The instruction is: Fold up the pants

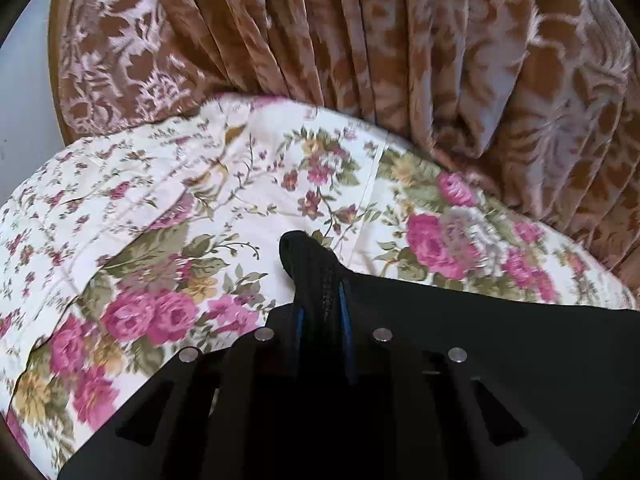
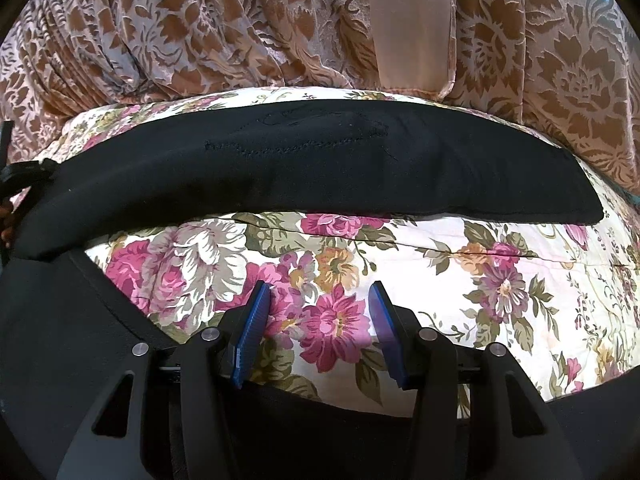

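Black pants [image 2: 320,168] lie on a floral bedsheet [image 2: 460,280]. One leg stretches across the far side in the right wrist view, and more black cloth runs down the left and under the gripper. My right gripper [image 2: 319,286] is open above the sheet, nothing between its blue pads [image 2: 252,328]. In the left wrist view my left gripper [image 1: 320,296] is shut on a bunched corner of the pants [image 1: 308,256], which sticks out past the pads. The rest of that cloth [image 1: 500,344] spreads to the right over the sheet [image 1: 180,208].
A brown-and-pink patterned curtain [image 1: 360,60] hangs in folds right behind the bed, with a plain beige strip [image 2: 412,28] in it. A pale wall [image 1: 20,100] shows at the far left. The sheet has creases and a seam [image 2: 440,246].
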Demonstrator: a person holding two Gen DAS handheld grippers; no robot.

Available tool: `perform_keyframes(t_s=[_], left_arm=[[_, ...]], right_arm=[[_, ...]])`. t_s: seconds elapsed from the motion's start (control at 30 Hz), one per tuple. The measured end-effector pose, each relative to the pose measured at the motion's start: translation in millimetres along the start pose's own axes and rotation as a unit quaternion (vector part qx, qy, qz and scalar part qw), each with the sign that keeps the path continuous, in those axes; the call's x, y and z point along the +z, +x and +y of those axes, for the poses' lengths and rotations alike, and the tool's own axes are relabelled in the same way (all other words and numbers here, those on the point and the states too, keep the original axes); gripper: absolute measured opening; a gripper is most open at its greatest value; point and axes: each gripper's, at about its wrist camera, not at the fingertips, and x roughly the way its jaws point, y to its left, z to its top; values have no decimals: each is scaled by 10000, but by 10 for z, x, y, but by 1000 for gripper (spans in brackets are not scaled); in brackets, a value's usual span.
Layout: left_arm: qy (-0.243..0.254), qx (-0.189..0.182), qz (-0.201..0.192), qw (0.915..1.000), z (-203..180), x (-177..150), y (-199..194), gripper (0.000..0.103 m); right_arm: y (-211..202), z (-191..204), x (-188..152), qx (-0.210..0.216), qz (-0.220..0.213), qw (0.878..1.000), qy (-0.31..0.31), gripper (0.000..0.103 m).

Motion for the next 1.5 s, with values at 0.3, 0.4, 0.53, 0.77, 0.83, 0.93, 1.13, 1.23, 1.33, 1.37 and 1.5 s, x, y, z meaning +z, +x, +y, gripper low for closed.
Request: perform_keyframes(t_s=[0.3, 0.4, 0.53, 0.77, 0.83, 0.93, 1.13, 1.23, 1.33, 1.37, 1.5], left_arm=[[-301, -746, -698, 9943, 101, -256, -868, 13], [-495, -1037, -876, 9895, 166, -437, -1178, 13], [-713, -1260, -986, 9845, 257, -706, -1487, 13], [-895, -1381, -913, 9821, 389, -1218, -1749, 13], [-870, -1303, -873, 9838, 401, -1354, -1726, 13], [-917, -1244, -718, 9854, 430, -1583, -1583, 14], [-1087, -1387, -760, 9814, 486, -1692, -1506, 14], [-1139, -1471, -791, 9793, 505, -1709, -1500, 14], [-1180, -1536, -821, 9776, 525, -1719, -1500, 14], [-1190, -1557, -830, 9771, 528, -1723, -1500, 14], [-1228, -1620, -848, 9754, 542, -1729, -1500, 14]], right_arm=[[6, 6, -10, -4, -41, 10000, -2, 51], [8, 7, -12, -5, -47, 10000, -1, 51], [9, 9, -15, -2, -58, 10000, 1, 51], [10, 16, -23, -8, -78, 10000, -5, 51], [13, 12, -23, -24, -76, 10000, -16, 51], [18, -6, -15, -61, -51, 10000, 2, 55], [-26, -91, 139, 135, 283, 9994, 177, 55], [-155, -84, 354, 335, 159, 9988, 313, 55], [-188, -4, 728, 682, 190, 9964, 463, 55], [-182, 39, 811, 748, 221, 9958, 472, 56], [-49, 290, 1262, 1162, 559, 9891, 708, 68]])
